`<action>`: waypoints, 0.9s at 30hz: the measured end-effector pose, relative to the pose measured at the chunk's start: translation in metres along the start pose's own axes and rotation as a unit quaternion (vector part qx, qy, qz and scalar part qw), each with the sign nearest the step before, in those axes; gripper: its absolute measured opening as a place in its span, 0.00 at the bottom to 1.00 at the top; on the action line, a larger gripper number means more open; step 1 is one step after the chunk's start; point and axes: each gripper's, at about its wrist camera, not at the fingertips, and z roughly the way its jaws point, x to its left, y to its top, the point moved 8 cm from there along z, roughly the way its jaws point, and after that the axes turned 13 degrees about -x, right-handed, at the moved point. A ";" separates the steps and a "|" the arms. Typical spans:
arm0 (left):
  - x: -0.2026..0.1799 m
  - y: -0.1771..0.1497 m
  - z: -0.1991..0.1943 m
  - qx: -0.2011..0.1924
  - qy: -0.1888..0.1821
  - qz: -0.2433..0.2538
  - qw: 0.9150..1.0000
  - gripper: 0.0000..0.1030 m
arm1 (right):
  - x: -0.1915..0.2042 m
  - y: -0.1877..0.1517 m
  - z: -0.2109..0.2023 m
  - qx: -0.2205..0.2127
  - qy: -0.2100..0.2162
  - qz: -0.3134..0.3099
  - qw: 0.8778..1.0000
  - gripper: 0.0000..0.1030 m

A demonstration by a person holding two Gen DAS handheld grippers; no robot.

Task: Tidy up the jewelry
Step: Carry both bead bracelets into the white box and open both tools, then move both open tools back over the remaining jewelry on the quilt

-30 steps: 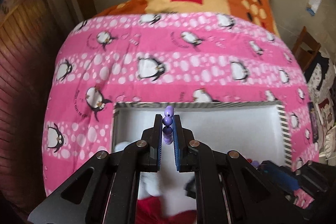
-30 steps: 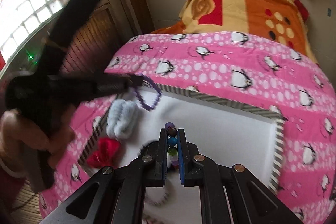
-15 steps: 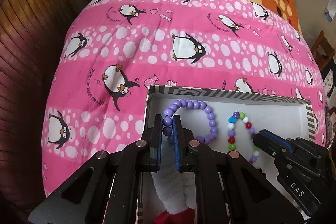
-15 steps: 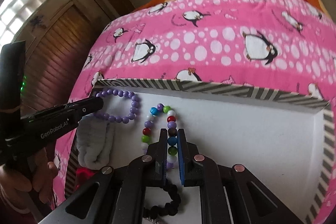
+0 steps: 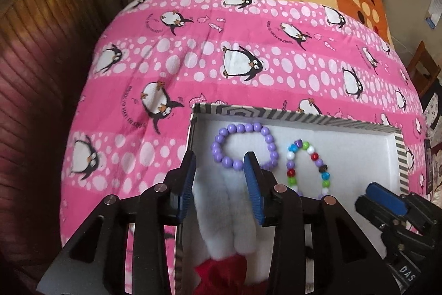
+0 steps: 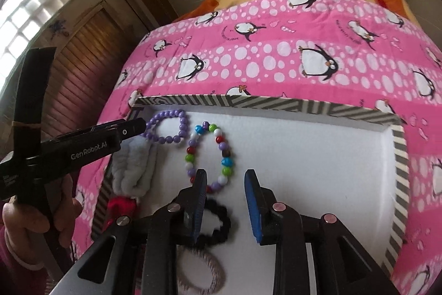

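A purple bead bracelet (image 5: 243, 145) (image 6: 168, 129) lies in the far left corner of a white box with a striped rim (image 5: 304, 116) (image 6: 248, 100). A multicolour bead bracelet (image 5: 308, 167) (image 6: 212, 154) lies just right of it. My left gripper (image 5: 219, 167) is open and empty, just short of the purple bracelet. My right gripper (image 6: 225, 180) is open and empty, just short of the multicolour bracelet. Each gripper also shows in the other's view: the right (image 5: 386, 198), the left (image 6: 132, 127).
A fluffy white scrunchie (image 5: 229, 212) (image 6: 135, 167), a red one (image 6: 121, 208), a black one (image 6: 215, 223) and a grey-brown one (image 6: 199, 270) lie in the box's near left part. The box rests on a pink penguin blanket (image 5: 248, 60). A wooden wall (image 5: 41, 46) is at left.
Both grippers lowered their bracelets into the box, then opened and let them go. The bracelets now lie flat side by side.
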 end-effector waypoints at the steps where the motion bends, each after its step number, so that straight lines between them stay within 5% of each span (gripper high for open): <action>1: -0.001 -0.001 -0.006 -0.005 0.001 0.001 1.000 0.35 | 0.001 -0.001 -0.007 -0.004 -0.003 -0.003 1.000 0.26; 27: -0.038 -0.077 -0.141 -0.090 0.009 0.017 0.996 0.37 | 0.018 -0.065 -0.121 -0.055 -0.005 -0.021 0.998 0.33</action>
